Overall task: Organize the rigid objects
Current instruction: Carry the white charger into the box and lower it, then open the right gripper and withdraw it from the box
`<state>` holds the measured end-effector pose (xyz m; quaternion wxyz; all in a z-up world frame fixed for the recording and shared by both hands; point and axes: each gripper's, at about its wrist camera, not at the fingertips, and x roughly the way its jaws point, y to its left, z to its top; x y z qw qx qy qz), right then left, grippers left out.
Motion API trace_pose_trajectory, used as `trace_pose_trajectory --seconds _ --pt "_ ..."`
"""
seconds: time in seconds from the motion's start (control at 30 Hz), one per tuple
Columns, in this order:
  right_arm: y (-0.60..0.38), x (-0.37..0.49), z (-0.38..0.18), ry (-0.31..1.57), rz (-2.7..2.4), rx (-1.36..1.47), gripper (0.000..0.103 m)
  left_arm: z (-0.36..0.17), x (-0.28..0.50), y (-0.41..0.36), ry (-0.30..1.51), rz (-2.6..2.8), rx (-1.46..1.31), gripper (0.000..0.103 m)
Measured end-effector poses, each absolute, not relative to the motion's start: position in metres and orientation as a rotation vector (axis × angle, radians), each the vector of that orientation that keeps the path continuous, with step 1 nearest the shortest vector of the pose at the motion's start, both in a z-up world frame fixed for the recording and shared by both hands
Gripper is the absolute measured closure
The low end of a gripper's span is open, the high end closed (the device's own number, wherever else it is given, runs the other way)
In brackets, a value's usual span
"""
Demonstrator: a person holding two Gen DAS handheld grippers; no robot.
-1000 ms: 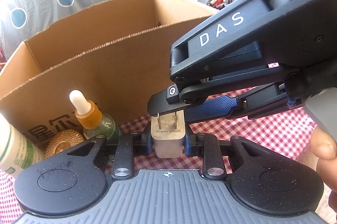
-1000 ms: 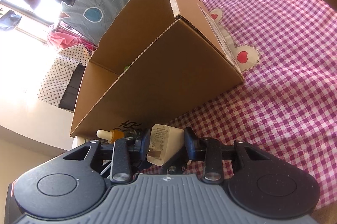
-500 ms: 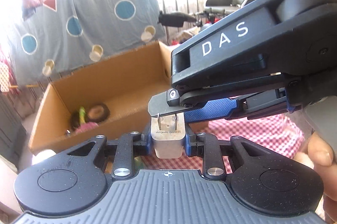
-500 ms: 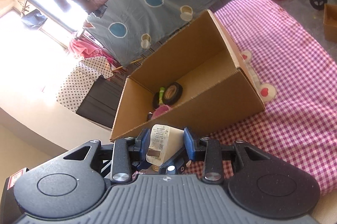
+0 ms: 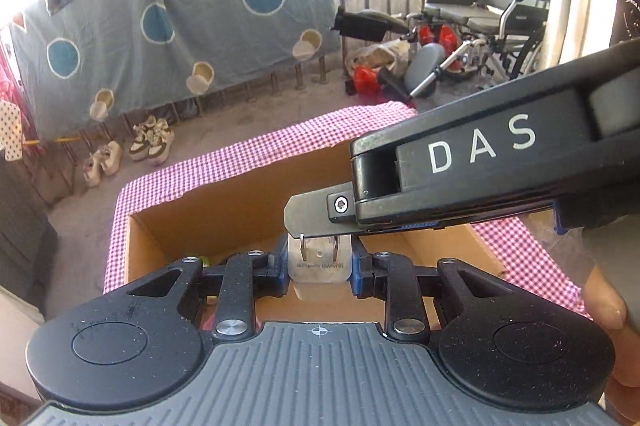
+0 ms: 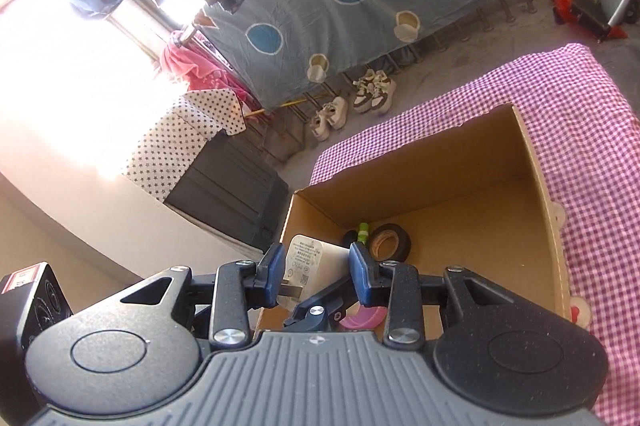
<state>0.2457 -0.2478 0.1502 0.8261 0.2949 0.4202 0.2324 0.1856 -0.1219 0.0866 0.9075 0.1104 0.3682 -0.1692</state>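
A white plug adapter (image 5: 319, 263) with two metal prongs sits between the pads of my left gripper (image 5: 320, 266), which is shut on it. My right gripper (image 6: 316, 272) also closes on the same adapter (image 6: 308, 262) from the other side; its body crosses the left wrist view (image 5: 480, 170). Both hold it above the open cardboard box (image 6: 536, 186), near its left end. Inside the box lie a black tape roll (image 6: 390, 241), a green item (image 6: 363, 232) and a pink item (image 6: 362, 318).
The box stands on a pink checked tablecloth (image 6: 580, 130). Beyond the table are a grey patterned sheet (image 5: 180, 18), shoes (image 5: 152, 142) on the floor, a wheelchair (image 5: 492, 14) and a dark cabinet (image 6: 232, 194).
Both grippers have risen with the adapter from beside the box's front wall to above its open top. The bottles seen earlier on the table are out of view.
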Motion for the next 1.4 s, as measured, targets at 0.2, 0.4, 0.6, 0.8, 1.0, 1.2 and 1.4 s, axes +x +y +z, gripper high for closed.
trace_pose_trajectory --seconds 0.2,0.4,0.6,0.8,1.0,1.2,1.4 --pt "-0.247 0.319 0.101 1.070 0.485 0.712 0.064 0.055 0.252 -0.111 0.951 -0.339 0.191 0.077" --pt "-0.239 0.369 0.050 1.189 0.475 0.732 0.064 0.023 0.290 -0.108 1.068 -0.294 0.168 0.077" --pt "-0.230 0.394 0.020 1.233 0.462 0.702 0.064 0.003 0.309 -0.107 1.126 -0.263 0.165 0.077" --pt "-0.226 0.395 0.009 1.238 0.466 0.683 0.064 -0.003 0.312 -0.110 1.148 -0.257 0.167 0.076" --pt "-0.238 0.391 0.020 1.205 0.460 0.693 0.064 0.005 0.309 -0.111 1.124 -0.260 0.165 0.062" --pt "-0.263 0.351 0.063 1.079 0.482 0.714 0.063 0.032 0.291 -0.100 1.070 -0.272 0.141 0.039" --pt "-0.300 0.279 0.114 0.872 0.549 0.820 0.063 0.072 0.256 -0.083 0.982 -0.323 0.080 0.030"
